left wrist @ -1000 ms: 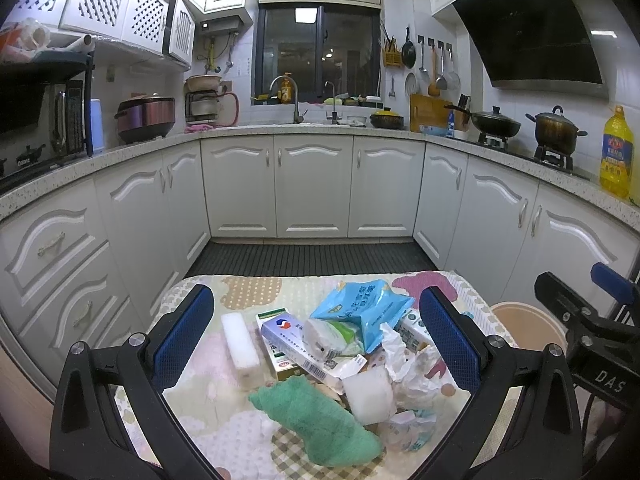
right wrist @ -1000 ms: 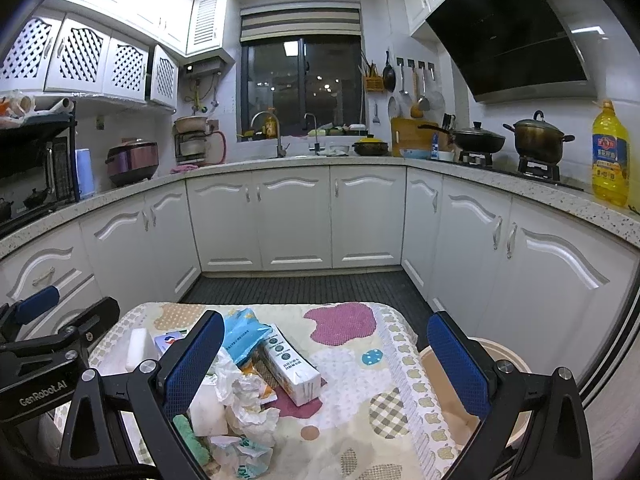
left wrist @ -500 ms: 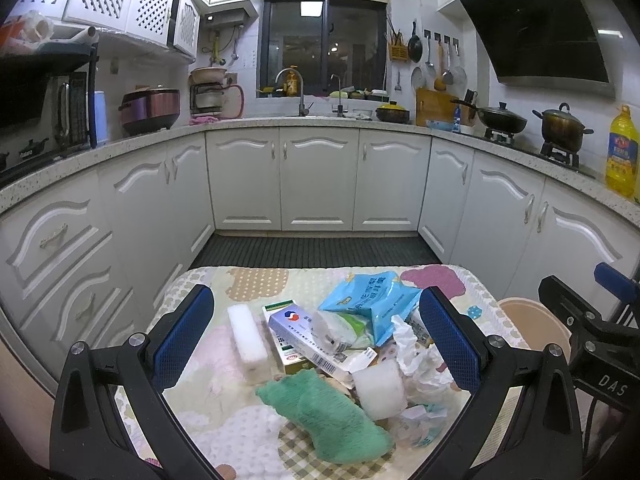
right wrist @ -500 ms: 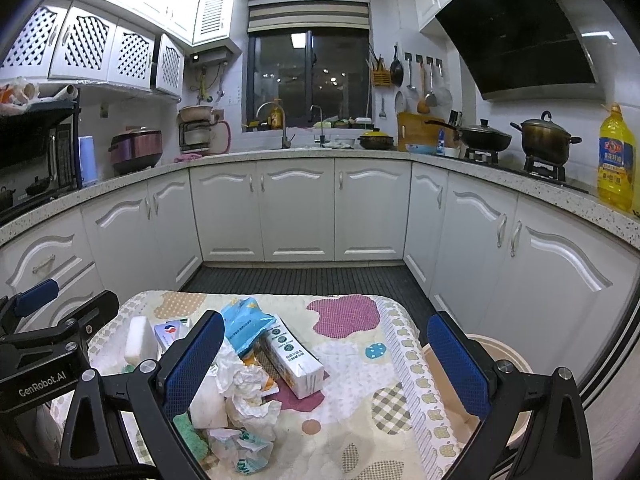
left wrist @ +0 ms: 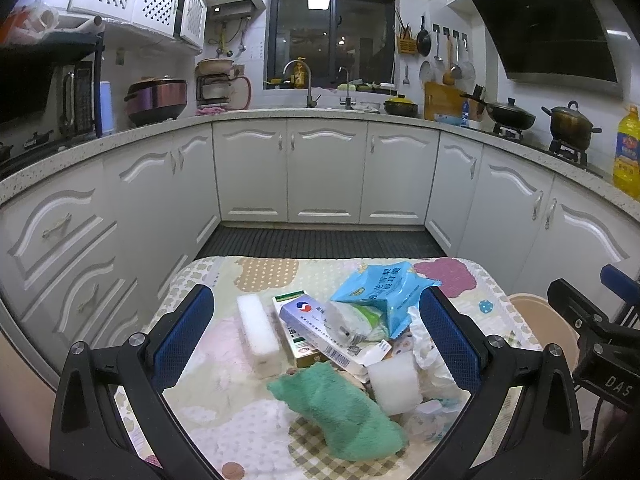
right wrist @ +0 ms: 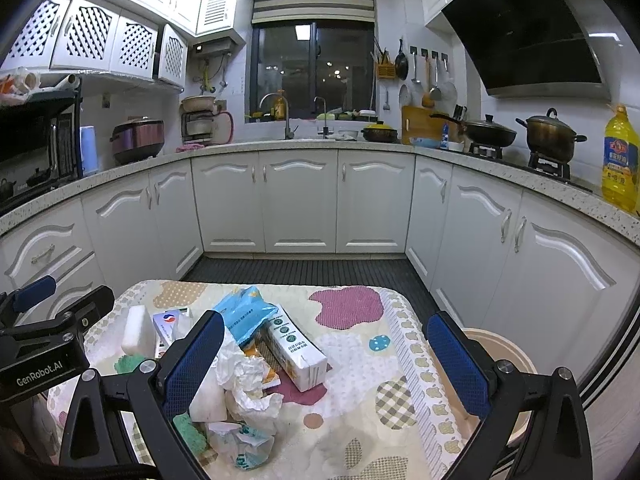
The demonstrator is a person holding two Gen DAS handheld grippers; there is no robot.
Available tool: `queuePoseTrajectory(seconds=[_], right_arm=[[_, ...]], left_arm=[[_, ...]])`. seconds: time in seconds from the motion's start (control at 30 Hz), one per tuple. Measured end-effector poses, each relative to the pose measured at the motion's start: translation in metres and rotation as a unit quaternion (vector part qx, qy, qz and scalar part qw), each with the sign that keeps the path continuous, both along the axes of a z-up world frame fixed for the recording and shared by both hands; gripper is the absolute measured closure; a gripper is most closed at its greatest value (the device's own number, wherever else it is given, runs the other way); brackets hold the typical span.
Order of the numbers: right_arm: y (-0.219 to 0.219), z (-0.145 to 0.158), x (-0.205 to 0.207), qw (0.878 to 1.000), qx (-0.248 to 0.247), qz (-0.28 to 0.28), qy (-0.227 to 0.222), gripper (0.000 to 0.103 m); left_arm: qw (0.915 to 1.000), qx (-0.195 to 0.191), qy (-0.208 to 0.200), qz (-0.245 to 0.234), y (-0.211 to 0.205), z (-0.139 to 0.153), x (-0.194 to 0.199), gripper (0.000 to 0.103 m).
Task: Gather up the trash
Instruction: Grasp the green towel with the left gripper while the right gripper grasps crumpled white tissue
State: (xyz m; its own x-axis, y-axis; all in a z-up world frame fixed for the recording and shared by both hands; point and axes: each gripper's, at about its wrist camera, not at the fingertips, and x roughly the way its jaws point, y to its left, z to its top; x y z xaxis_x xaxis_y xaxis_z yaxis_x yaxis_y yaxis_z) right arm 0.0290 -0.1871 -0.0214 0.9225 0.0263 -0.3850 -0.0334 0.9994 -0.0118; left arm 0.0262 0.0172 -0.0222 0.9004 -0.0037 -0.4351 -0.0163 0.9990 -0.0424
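The trash sits in a heap on my table (left wrist: pixel 224 416), toward its left and middle in the right camera: a blue packet (left wrist: pixel 380 292), a white carton with a red and blue logo (left wrist: pixel 316 328), a green cloth (left wrist: pixel 340 412), two white foam blocks, one long (left wrist: pixel 258 332) and one squarish (left wrist: pixel 394 384), and crumpled tissue (right wrist: pixel 248 388). In the right camera I also see a tall white box (right wrist: pixel 296 348) lying beside the blue packet, its end pointing toward me. The green cloth is nearest to me, touching the squarish block.

My left gripper (left wrist: pixel 316 340) hovers above the heap with its fingers spread wide, holding nothing; the pile shows between them. My right gripper (right wrist: pixel 326 364) is just as wide open and empty, over the bare right part of the table. A beige bin (right wrist: pixel 500 352) stands just beside the table's right edge. White cabinets (right wrist: pixel 300 200) wrap around the room behind, with pots (right wrist: pixel 550 134) and a yellow oil bottle (right wrist: pixel 620 160) on the counter.
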Motion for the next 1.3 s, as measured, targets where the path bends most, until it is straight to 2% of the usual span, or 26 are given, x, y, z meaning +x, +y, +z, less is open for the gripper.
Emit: queuePoseTrajectory(seconds=[0.37, 0.6, 0.77, 0.83, 0.93, 1.0, 1.03, 1.17, 1.2, 1.27, 1.3], right_arm=[[0.002, -0.007, 0.005, 1.0, -0.005, 0.003, 0.013, 0.002], [-0.002, -0.026, 0.016, 0.997, -0.004, 0.035, 0.066, 0.002], [0.004, -0.045, 0.025, 0.992, 0.004, 0.074, 0.107, 0.024], [0.007, -0.055, 0.031, 0.987, 0.016, 0.097, 0.125, 0.029], [0.012, -0.068, 0.041, 0.981, 0.038, 0.119, 0.148, 0.03], [0.018, -0.074, 0.047, 0.978, 0.042, 0.128, 0.157, 0.031], [0.02, -0.076, 0.05, 0.977, 0.041, 0.132, 0.16, 0.036], [0.025, -0.082, 0.064, 0.972, 0.05, 0.149, 0.174, 0.041], [0.027, -0.083, 0.07, 0.97, 0.055, 0.155, 0.178, 0.043], [0.03, -0.086, 0.079, 0.967, 0.063, 0.163, 0.185, 0.053], [0.032, -0.089, 0.085, 0.964, 0.069, 0.172, 0.191, 0.057]], left_arm=[[0.9999, -0.006, 0.013, 0.0, 0.009, -0.005, 0.005, 0.001], [0.9972, -0.014, 0.066, -0.034, 0.037, -0.014, 0.01, 0.001], [0.9886, -0.02, 0.124, -0.083, 0.053, -0.029, 0.006, 0.001], [0.9826, -0.03, 0.15, -0.106, 0.054, -0.04, 0.002, 0.001], [0.9762, -0.052, 0.177, -0.115, 0.051, -0.054, 0.0, 0.002], [0.9717, -0.066, 0.192, -0.12, 0.044, -0.063, 0.005, 0.009], [0.9707, -0.07, 0.197, -0.119, 0.04, -0.066, 0.007, 0.011], [0.9674, -0.084, 0.208, -0.118, 0.029, -0.078, 0.02, 0.012], [0.9668, -0.084, 0.211, -0.116, 0.026, -0.081, 0.024, 0.017], [0.9648, -0.085, 0.22, -0.116, 0.02, -0.087, 0.03, 0.023], [0.963, -0.087, 0.227, -0.116, 0.018, -0.091, 0.034, 0.029]])
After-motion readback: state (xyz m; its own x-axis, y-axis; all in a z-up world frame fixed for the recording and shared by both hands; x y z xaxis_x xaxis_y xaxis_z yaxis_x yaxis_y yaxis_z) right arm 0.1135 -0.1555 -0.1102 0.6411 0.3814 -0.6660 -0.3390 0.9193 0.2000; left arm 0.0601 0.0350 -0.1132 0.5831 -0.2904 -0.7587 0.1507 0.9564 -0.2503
